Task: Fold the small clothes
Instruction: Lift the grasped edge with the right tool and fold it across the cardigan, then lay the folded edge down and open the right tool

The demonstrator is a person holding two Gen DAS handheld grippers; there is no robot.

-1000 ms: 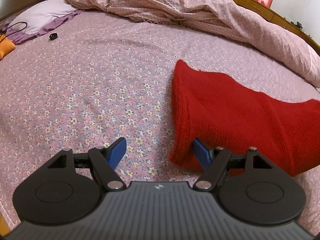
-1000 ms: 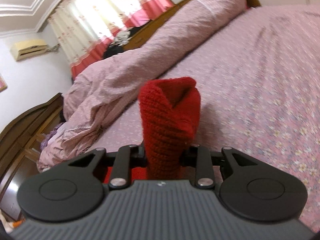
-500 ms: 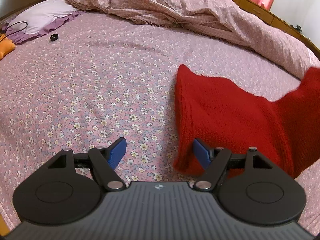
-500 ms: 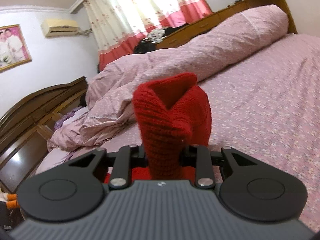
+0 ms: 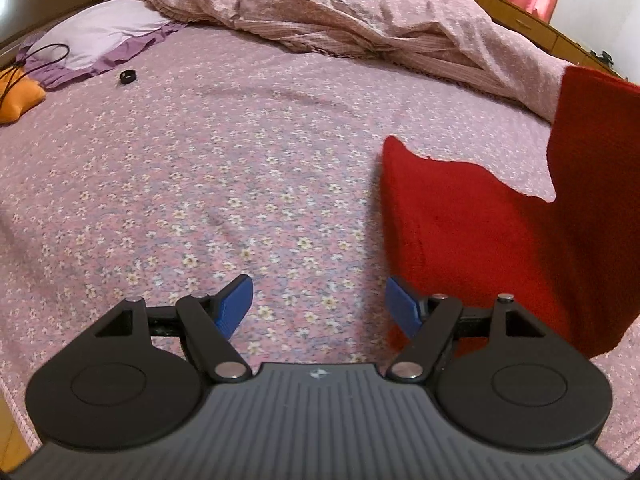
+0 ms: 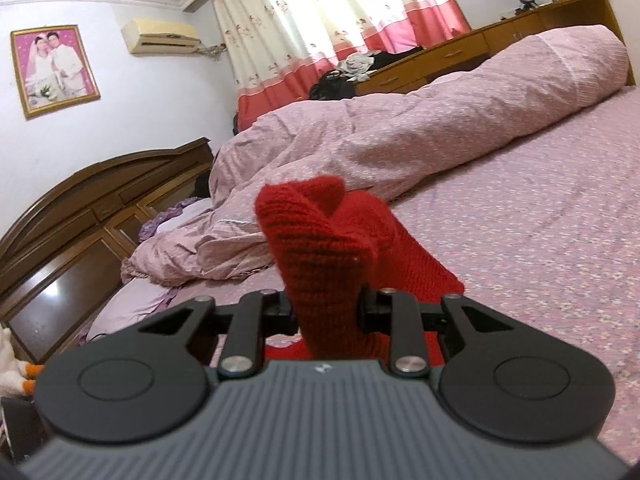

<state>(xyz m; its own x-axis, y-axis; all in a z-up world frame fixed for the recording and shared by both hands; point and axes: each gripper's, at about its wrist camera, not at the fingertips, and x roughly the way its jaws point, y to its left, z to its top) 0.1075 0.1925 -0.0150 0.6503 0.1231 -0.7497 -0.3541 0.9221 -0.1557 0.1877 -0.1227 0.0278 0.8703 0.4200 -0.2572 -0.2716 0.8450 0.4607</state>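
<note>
Left wrist view. The left gripper point(image 5: 318, 304) points down at the floral bedsheet point(image 5: 224, 168), its blue-padded jaws standing wide apart with nothing between them; only sheet shows in the gap. The right pad point(image 5: 402, 308) sits just beside the near left corner of the red knitted garment point(image 5: 472, 240) and overlaps its edge in this view; whether it touches the knit cannot be told. The garment lies on the sheet to the right of the gripper. Its left portion rests flat, while its far right end rises off the bed as a raised flap at the right edge of the frame. A crumpled pink quilt point(image 5: 360, 12) is heaped along the far side of the bed. At far left lie a lilac pillow point(image 5: 96, 36), an orange cushion point(image 5: 18, 98) with a black cable across it, and a small black ring point(image 5: 128, 77) on the sheet.

Right wrist view. The right gripper point(image 6: 328, 312) is nearly closed and clamps a bunched end of the red knitted garment point(image 6: 320, 248), which stands up between the jaws and trails down to the bed on the right. Beyond it are the quilt point(image 6: 400, 136), a dark wooden headboard point(image 6: 80, 216) at left, curtains point(image 6: 320, 20), an air conditioner point(image 6: 160, 36) and a framed picture point(image 6: 54, 70) on the wall.
</note>
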